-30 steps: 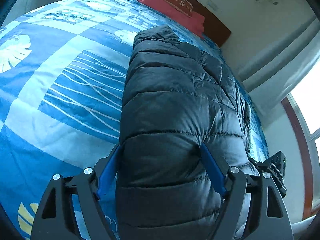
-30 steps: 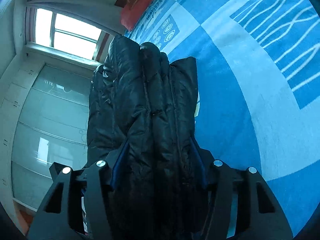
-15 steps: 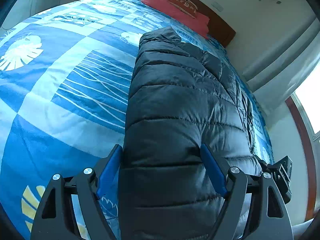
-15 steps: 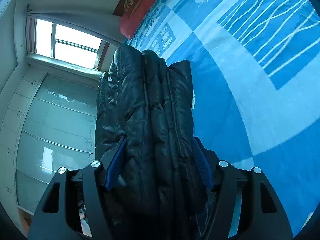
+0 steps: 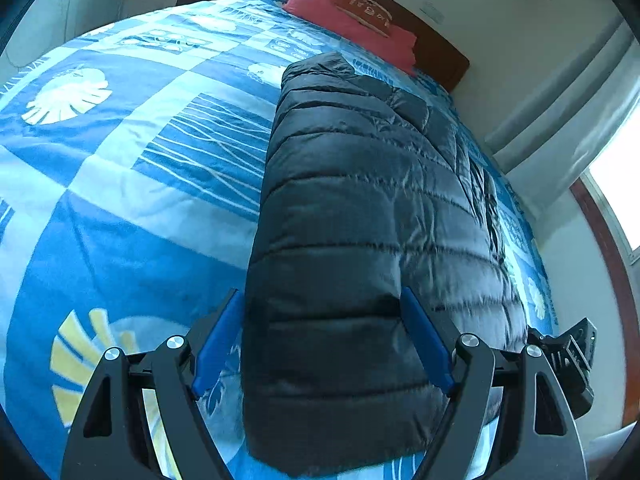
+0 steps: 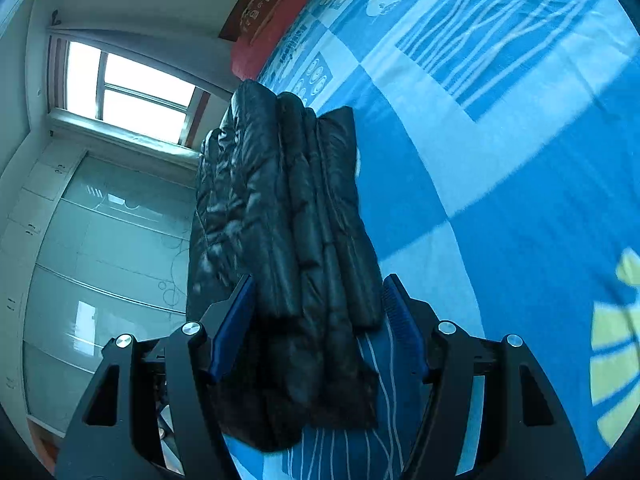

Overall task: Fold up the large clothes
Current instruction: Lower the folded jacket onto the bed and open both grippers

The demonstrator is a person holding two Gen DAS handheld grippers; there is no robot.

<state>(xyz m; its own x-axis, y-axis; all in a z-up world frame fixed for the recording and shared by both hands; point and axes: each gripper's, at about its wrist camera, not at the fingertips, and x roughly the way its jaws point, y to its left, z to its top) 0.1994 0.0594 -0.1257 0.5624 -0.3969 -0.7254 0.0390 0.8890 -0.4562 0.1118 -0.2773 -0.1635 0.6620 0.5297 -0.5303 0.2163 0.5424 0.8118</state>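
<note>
A black quilted puffer jacket [image 5: 360,208] lies folded lengthwise on the blue patterned bed. In the left wrist view my left gripper [image 5: 322,300] stands open around the jacket's near end, its blue pads apart on either side of the fabric. In the right wrist view the jacket [image 6: 288,216] shows as stacked dark layers. My right gripper [image 6: 318,286] is open too, with the jacket's end between the pads and a gap at the right pad [image 6: 400,320]. The right gripper's body [image 5: 572,360] shows at the right edge of the left wrist view.
The bed cover [image 5: 120,184] is blue and white with leaf prints. A red pillow [image 5: 352,16] lies at the wooden headboard. A window [image 6: 132,92] and pale wardrobe doors [image 6: 100,248] stand beyond the bed's side.
Both grippers have pulled back along the jacket toward its near end, so more bed shows in front. The right gripper's pads have opened wider around the fabric.
</note>
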